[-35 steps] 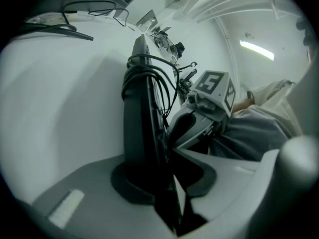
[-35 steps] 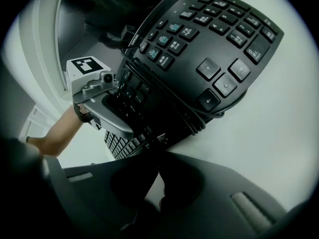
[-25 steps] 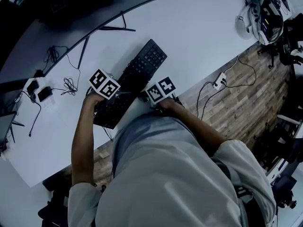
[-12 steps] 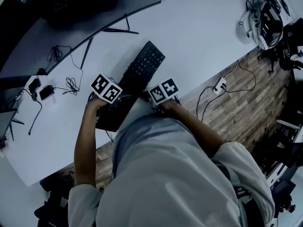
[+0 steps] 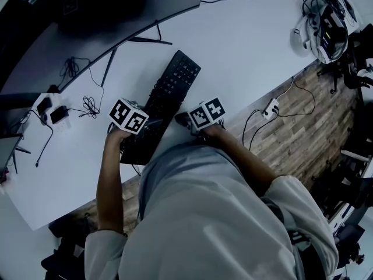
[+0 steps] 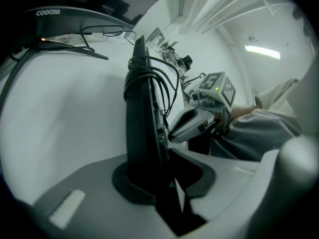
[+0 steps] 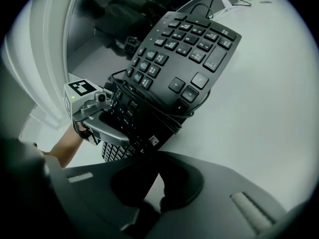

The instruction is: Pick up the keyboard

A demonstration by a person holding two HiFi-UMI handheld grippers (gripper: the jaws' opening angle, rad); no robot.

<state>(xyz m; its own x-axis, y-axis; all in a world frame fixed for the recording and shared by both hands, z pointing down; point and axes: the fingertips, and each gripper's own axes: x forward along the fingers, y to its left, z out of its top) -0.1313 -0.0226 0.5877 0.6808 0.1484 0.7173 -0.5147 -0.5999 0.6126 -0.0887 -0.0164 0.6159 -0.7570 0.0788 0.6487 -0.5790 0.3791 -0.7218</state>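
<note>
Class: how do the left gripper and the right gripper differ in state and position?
The left gripper is shut on the keyboard; the right gripper shows a sliver of table between its jaws, so its grip is unclear. The left gripper is at the keyboard's left side, the right gripper at its right. Both are toward its near end.
</note>
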